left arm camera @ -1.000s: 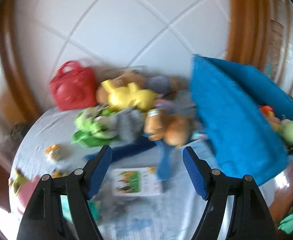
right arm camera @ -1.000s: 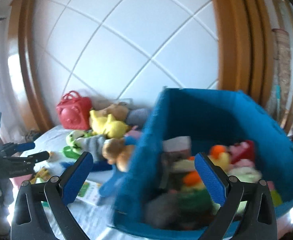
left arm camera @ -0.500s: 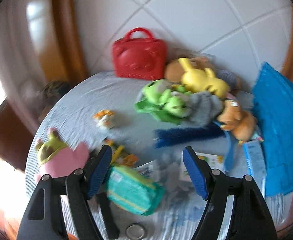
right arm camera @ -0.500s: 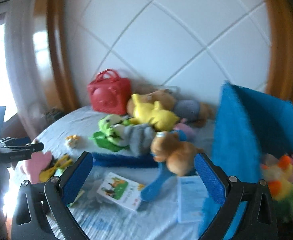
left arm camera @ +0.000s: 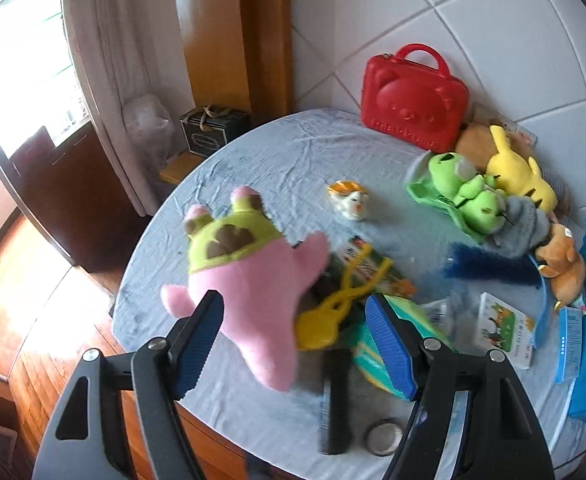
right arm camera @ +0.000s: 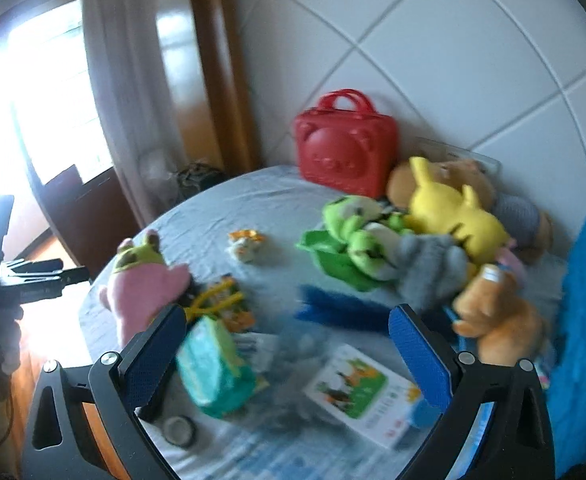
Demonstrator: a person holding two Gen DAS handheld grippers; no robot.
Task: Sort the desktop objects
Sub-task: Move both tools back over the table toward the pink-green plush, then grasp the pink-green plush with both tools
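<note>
Left gripper (left arm camera: 293, 334) swung over pink plush (left arm camera: 249, 280).

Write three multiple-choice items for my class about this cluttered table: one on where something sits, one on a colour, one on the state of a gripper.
1. Where does the red case stand?
A. at the back of the table, by the tiled wall
B. on the floor
C. inside the blue bin

2. What colour is the body of the plush toy nearest the left gripper?
A. blue
B. pink
C. black

3. What state is the right gripper in?
A. shut on the card
B. shut on a plush
C. open, holding nothing

Key: 1 A, the case sits at the far edge against the tiles; 2 B, its body is pink under a green cap; 3 C, its jaws stand wide apart over the table.
</note>
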